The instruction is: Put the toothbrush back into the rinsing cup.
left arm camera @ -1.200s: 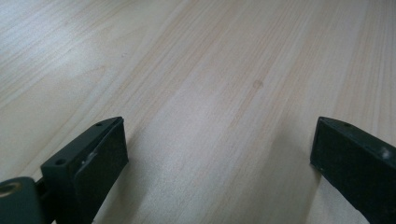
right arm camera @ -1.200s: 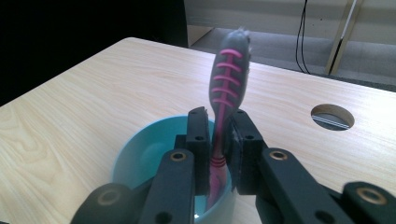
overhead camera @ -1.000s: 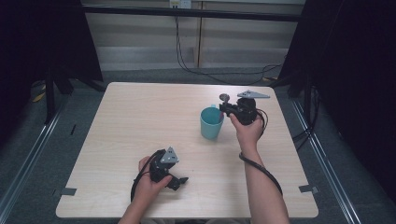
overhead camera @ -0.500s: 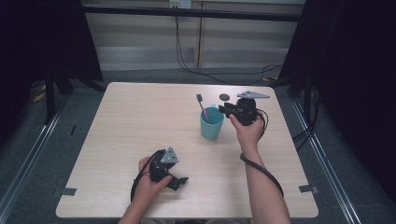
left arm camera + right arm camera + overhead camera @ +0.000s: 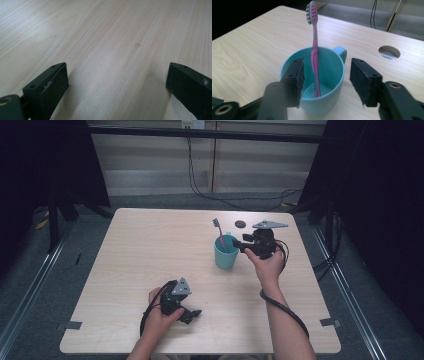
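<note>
A teal cup (image 5: 225, 256) stands on the table's right half, with a pink and grey toothbrush (image 5: 218, 233) upright in it, bristles up, leaning against the far wall. My right gripper (image 5: 239, 245) is level at the cup's right rim. In the right gripper view its jaws have just been opening. They stand apart on either side of the toothbrush (image 5: 314, 37) over the cup (image 5: 329, 67), and the pads touch nothing. My left gripper (image 5: 192, 314) rests on the table near the front edge. Its jaws are wide apart over bare wood in the left gripper view (image 5: 117, 80).
The light wooden table (image 5: 150, 250) has a round cable hole (image 5: 240, 224) just behind the cup, also seen as a hole (image 5: 389, 51) in the right gripper view. Black curtains and metal rails flank the table. Cables trail from both grippers.
The toothbrush, not seen upright a second ago, now stands free in the cup. The right gripper's jaws have spread away from it. The left hand has not moved.
</note>
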`<action>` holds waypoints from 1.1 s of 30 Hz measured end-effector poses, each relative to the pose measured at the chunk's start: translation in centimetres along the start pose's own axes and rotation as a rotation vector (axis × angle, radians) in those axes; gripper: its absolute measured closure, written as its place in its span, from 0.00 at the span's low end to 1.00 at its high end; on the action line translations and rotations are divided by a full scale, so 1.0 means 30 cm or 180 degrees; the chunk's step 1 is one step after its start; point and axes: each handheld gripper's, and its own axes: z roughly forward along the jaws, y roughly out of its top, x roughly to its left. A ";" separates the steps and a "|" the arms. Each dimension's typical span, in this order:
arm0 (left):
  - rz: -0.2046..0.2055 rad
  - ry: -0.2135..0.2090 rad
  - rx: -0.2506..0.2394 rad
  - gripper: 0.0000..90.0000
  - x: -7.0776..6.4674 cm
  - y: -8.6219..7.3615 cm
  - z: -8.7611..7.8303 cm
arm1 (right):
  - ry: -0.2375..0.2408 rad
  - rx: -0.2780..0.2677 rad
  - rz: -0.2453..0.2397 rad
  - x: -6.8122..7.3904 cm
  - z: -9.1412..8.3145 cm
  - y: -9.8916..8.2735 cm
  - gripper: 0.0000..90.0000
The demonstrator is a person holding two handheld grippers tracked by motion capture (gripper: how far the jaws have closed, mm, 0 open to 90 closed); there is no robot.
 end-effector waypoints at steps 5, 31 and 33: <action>0.0007 -0.0008 -0.0004 0.05 0.000 0.000 0.000 | 0.0010 0.0066 0.0008 0.015 -0.006 -0.010 0.39; 0.0039 -0.0036 -0.0005 0.05 0.000 0.000 0.000 | 0.0102 0.0200 -0.0129 0.033 -0.078 -0.031 0.30; 0.0048 -0.0043 -0.0008 0.05 0.001 0.000 0.000 | 0.0105 0.0195 -0.0130 0.033 -0.086 -0.033 0.30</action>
